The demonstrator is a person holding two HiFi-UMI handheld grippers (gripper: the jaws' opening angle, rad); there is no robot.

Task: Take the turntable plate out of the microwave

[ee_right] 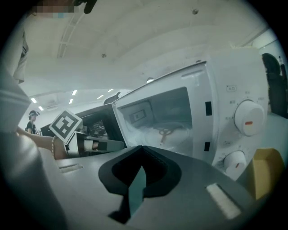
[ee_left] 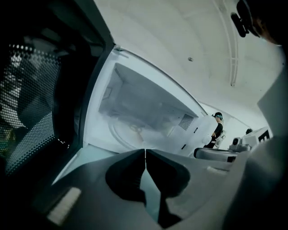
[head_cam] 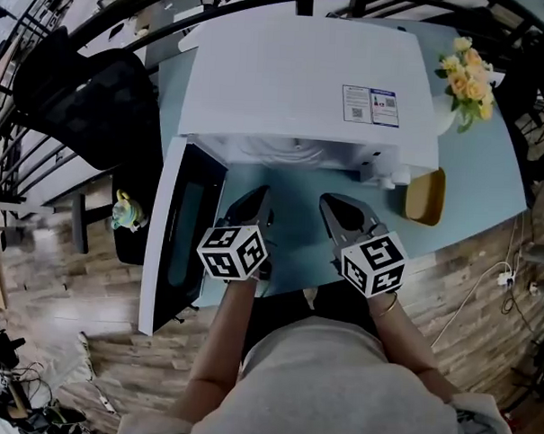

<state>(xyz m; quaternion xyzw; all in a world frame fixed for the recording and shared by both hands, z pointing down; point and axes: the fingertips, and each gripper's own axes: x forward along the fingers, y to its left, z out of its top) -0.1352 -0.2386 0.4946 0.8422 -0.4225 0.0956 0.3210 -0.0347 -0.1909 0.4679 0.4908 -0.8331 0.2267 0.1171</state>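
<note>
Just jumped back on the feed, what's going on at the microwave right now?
A person holds the left gripper and the right gripper side by side in front of the microwave, whose door hangs open to the left. Both grippers have their jaws together and hold nothing. The turntable plate lies inside the cavity, not yet touched.
</note>
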